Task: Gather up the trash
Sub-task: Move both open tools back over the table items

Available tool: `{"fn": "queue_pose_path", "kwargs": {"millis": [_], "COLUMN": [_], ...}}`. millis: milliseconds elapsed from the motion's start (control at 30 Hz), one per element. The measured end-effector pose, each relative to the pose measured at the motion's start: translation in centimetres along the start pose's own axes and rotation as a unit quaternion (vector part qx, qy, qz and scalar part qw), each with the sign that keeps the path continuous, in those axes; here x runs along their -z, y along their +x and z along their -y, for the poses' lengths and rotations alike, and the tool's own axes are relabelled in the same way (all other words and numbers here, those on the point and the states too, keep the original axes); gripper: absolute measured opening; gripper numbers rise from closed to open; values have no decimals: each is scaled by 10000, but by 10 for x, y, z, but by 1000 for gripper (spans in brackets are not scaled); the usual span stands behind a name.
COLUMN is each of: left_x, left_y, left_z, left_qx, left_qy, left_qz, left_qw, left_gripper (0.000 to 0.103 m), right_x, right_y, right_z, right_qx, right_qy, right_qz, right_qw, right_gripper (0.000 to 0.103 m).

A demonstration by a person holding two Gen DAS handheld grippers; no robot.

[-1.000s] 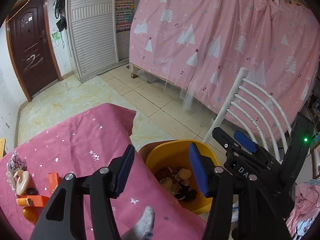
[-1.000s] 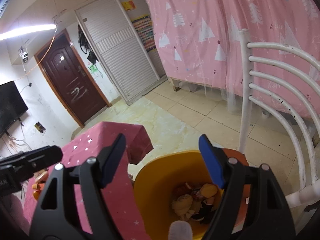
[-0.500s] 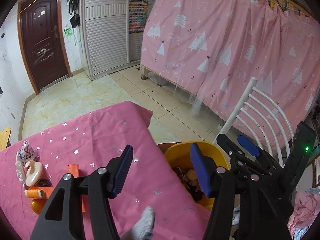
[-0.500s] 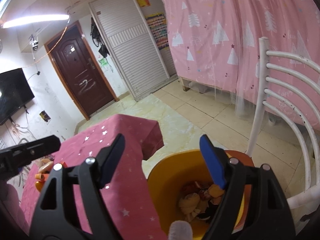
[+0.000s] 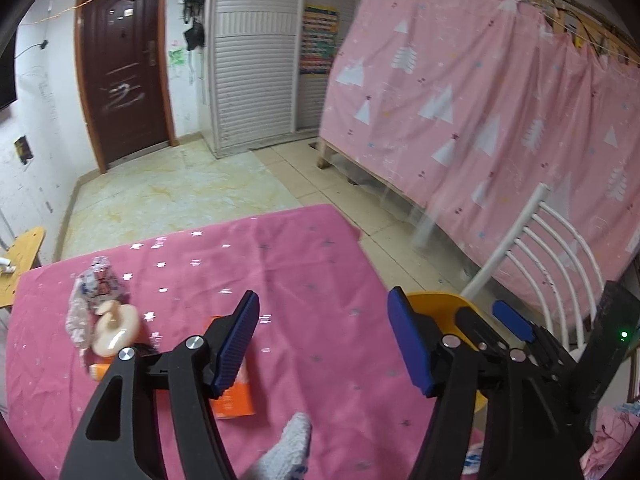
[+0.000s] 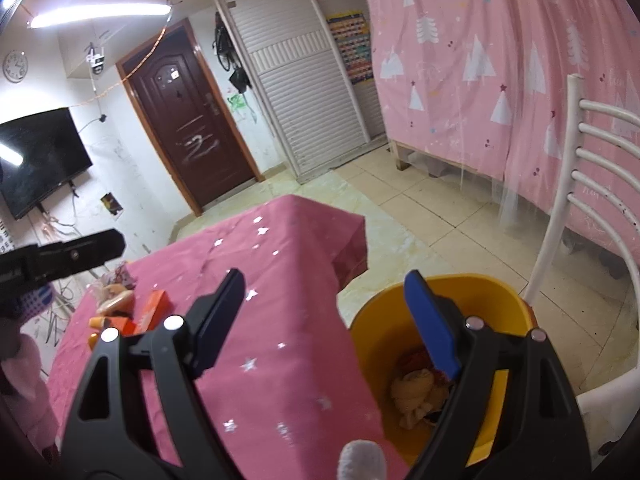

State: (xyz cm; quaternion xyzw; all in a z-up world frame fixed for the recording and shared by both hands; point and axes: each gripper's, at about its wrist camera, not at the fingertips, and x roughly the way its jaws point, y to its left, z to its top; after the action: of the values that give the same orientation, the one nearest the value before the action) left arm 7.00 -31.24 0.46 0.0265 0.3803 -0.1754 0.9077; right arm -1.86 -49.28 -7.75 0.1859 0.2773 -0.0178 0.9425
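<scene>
Trash lies on the pink starred tablecloth [image 5: 304,264]: a crumpled wrapper [image 5: 94,284], a beige round piece [image 5: 116,330] and an orange box [image 5: 234,398]. My left gripper [image 5: 322,344] hovers over the cloth just right of that pile; its jaws are opening with nothing between them. My right gripper [image 6: 326,316] hangs over the table's edge and the yellow bin [image 6: 376,344], its jaws also opening and empty. Crumpled scraps [image 6: 416,392] lie in the bin. The orange box [image 6: 156,306] shows far left in the right wrist view.
A white slatted chair [image 5: 532,248] stands right behind the yellow bin [image 5: 436,300]. Pink curtains [image 5: 480,100] hang at the right. A brown door [image 5: 124,80] and tiled floor [image 5: 180,196] lie beyond the table. A wooden stool [image 5: 22,256] is at the far left.
Both views have swung left from the bin toward the table. The trash pile now sits nearer the left gripper. Both pairs of jaws stand wider.
</scene>
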Motion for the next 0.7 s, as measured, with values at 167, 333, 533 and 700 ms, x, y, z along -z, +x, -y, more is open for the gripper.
{"fn": "queue_pose_path", "kwargs": {"millis": [167,333,533,700], "left_x": [2,2,2,2], "left_y": [-5,-7,-11,-12], "left_z": [-37,-76,-115,-143], "left_qx": [-276,-505,-820,-1048], "left_qy": [-233,-543,-679,-753], "left_qz": [74,114,151,99], "left_qw": [9993,9972,9942,9916], "left_gripper": [61,62,66,69], "right_x": [2,3,7,10], "right_y": [-1,3,11,17], "right_z": [-18,-36,-61,-78], "right_qx": [-67,-155,-268,-330], "right_qy": [-165,-318,-568,-796], "right_qz": [-38,-138,-313,-439], "right_qw": [9998,9993,9975,9953], "right_gripper": [79,79,79,80]}}
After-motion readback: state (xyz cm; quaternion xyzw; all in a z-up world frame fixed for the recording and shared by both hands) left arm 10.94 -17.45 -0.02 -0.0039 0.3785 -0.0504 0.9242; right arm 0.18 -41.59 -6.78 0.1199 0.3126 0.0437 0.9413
